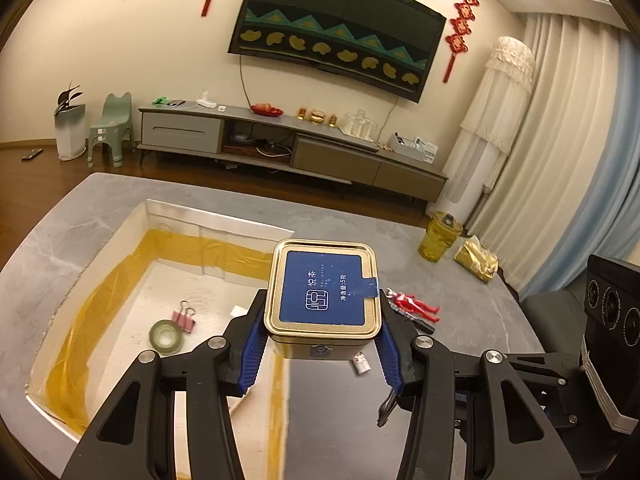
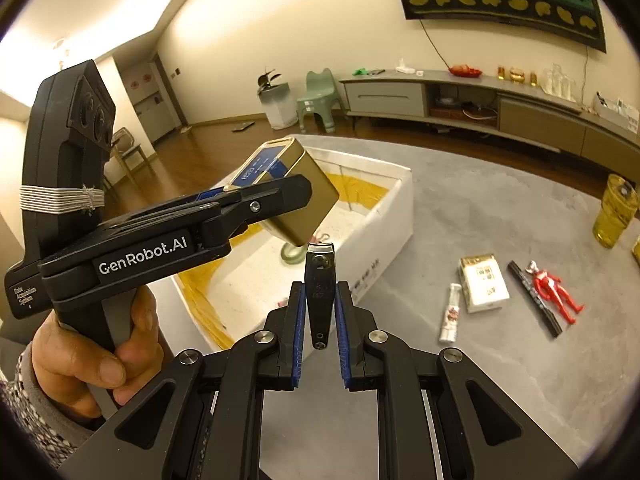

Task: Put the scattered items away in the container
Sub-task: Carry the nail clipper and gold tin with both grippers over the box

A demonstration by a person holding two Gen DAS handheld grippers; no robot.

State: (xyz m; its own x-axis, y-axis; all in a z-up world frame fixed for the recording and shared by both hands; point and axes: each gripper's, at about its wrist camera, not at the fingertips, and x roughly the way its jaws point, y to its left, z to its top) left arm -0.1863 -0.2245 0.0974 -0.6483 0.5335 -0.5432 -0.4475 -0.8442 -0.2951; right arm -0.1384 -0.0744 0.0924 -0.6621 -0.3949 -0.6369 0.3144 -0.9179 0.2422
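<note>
A gold tin [image 1: 322, 292] with a blue label hangs over the right side of the white box [image 1: 208, 216], with my left gripper [image 1: 324, 320] shut on its sides. The right wrist view shows the same tin [image 2: 296, 192] tilted above the box [image 2: 384, 216]. My right gripper [image 2: 320, 286] is shut on a black nail clipper [image 2: 319, 312], held upright just outside the box's near wall. Inside the box lie a tape roll [image 1: 166, 335] and a pink binder clip [image 1: 184, 318].
On the grey table [image 2: 500, 208] right of the box lie a white packet [image 2: 484, 284], a small tube [image 2: 450, 312], a black stick [image 2: 534, 300] and a red figure [image 2: 554, 292]. A yellow glass [image 1: 438, 236] and a gold pouch [image 1: 476, 260] stand farther back. A hand [image 2: 92, 356] holds the left gripper's handle.
</note>
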